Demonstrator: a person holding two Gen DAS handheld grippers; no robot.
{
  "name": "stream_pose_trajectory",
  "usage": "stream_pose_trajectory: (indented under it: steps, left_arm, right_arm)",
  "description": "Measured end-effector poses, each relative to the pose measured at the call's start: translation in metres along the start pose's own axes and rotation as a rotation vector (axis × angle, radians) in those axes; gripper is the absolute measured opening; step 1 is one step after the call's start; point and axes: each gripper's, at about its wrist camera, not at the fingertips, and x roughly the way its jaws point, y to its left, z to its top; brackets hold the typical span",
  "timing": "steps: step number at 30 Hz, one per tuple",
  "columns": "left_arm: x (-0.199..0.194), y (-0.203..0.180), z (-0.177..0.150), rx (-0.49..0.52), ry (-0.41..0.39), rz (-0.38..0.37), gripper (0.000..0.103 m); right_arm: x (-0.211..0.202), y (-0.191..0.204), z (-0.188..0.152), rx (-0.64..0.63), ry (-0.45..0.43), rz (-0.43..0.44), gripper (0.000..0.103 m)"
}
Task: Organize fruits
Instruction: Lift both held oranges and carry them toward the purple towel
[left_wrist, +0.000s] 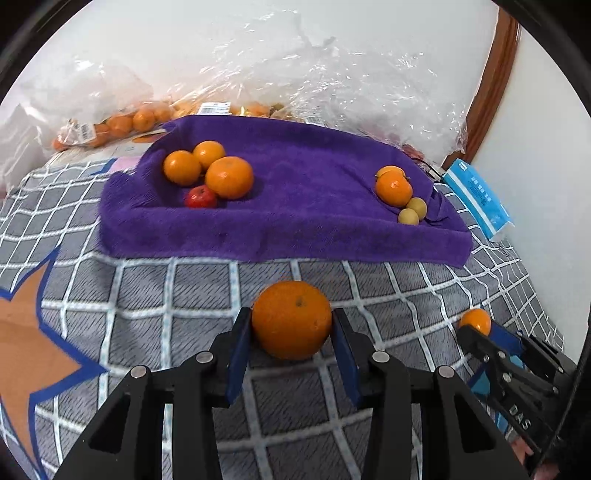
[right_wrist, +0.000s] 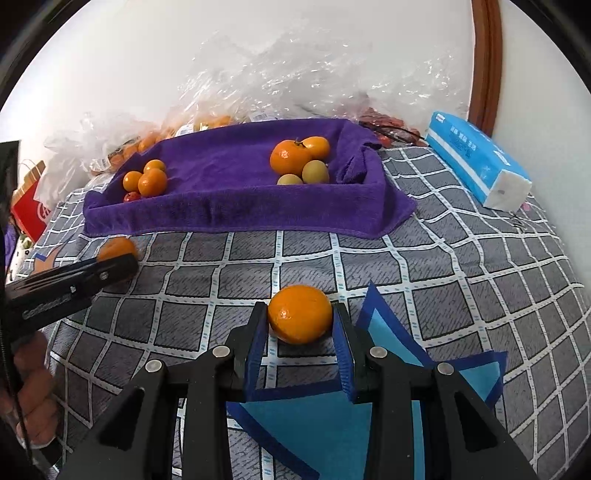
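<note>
Orange fruit sits in both my tongs. My left tongs pinch a big orange on the checked blanket. My right tongs pinch a small orange on the same blanket. More fruit lies on the purple towel behind.

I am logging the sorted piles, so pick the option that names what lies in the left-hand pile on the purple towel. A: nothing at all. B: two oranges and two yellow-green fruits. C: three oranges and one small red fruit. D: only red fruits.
C: the left wrist view shows three oranges clustered with one small red fruit on the left of the purple towel.
</note>
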Motion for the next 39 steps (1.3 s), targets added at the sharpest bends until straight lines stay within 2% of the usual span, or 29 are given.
stream_pose_trajectory:
  steps: [16,28,39]
  left_arm:
    - [-0.047,0.019,-0.035,-0.038,-0.005,0.040,0.040]
    - [-0.076,0.039,-0.051,-0.092,-0.013,0.046,0.040]
    - [-0.095,0.039,-0.056,-0.091,-0.013,0.057,0.040]
  right_arm:
    - [-0.021,0.027,-0.020,-0.001,0.022,0.038,0.035]
    - [-0.053,0.033,-0.018,0.009,-0.010,0.057,0.035]
    - [-0.061,0.038,-0.021,-0.003,0.012,0.067,0.035]
